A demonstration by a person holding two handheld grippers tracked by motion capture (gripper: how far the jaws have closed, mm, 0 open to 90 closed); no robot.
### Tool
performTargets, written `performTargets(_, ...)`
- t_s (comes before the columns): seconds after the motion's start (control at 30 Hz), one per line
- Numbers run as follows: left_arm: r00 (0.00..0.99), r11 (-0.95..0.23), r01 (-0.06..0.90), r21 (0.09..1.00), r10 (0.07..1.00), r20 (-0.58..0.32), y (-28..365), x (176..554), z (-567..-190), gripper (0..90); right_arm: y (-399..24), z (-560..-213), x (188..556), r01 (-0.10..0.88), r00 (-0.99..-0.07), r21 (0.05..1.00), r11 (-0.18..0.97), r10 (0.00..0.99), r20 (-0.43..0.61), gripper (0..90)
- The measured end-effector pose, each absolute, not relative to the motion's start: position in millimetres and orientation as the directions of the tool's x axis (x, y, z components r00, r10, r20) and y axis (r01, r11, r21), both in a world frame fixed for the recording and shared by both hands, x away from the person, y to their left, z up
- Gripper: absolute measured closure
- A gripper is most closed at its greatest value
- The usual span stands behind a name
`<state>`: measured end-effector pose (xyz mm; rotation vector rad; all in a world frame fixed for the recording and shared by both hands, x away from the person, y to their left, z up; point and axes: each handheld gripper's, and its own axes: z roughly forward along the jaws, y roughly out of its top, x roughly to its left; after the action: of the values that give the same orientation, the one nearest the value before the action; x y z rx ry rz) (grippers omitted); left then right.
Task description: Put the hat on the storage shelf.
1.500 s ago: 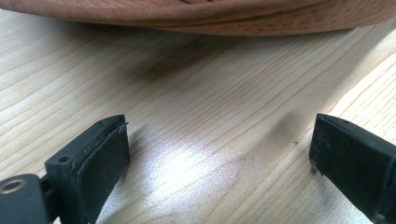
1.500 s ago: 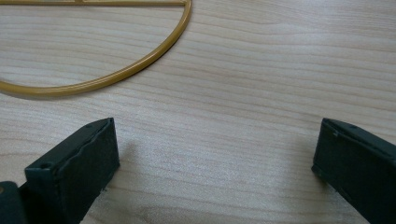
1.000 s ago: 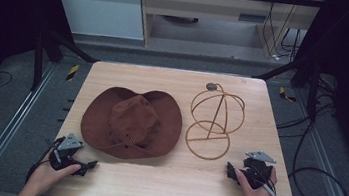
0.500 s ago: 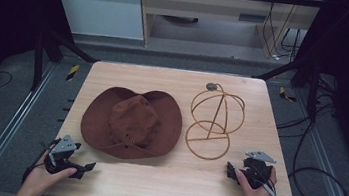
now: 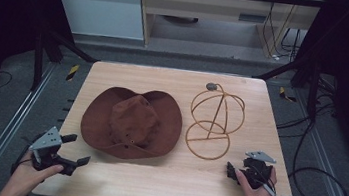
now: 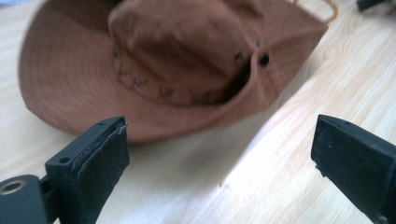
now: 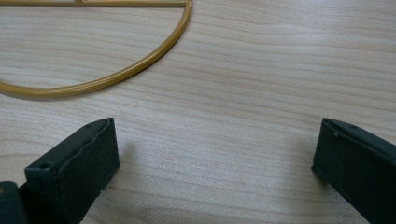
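A brown wide-brimmed hat (image 5: 131, 122) lies crown up on the wooden table (image 5: 161, 187), left of centre. To its right stands a gold wire hat stand (image 5: 214, 120) with a round base ring and a domed cage. My left gripper (image 5: 75, 149) is held at the table's front left corner, open, pointing toward the hat's brim (image 6: 154, 60). My right gripper (image 5: 232, 171) rests at the front right, open, just in front of the stand's base ring (image 7: 107, 77). Nothing is between either pair of jaws.
The table has metal rails along both sides. A cable (image 5: 314, 170) trails over the floor at the right. A light cabinet (image 5: 214, 7) stands behind the table. Bare wood runs along the front edge between my two hands.
My left gripper has lifted and turned a little toward the hat. The right gripper, hat and stand have stayed put.
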<state>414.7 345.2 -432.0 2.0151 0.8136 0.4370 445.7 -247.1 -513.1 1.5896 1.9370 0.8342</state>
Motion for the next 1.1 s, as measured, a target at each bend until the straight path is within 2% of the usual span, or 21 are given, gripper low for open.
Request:
performTargets(0.37,0.761,-0.527,0.384,0.758,0.646,0.063,313.7,455.0,-403.5,3.4,-247.2,-513.1,445.7,0.677,-0.199,0.724,0.134,0.980,0.005,0.4)
performTargets(0.73,0.791,-0.564,0.412,0.716,0.611,0.026,283.1,490.4,-383.6,3.8,-247.2,-513.1,445.7,0.677,-0.199,0.724,0.133,0.980,0.005,0.4)
performTargets(1.1,0.820,-0.664,0.402,0.630,0.567,0.075,239.7,519.9,-369.7,3.9,-247.4,-513.2,445.9,0.675,-0.200,0.725,0.135,0.980,0.003,0.4)
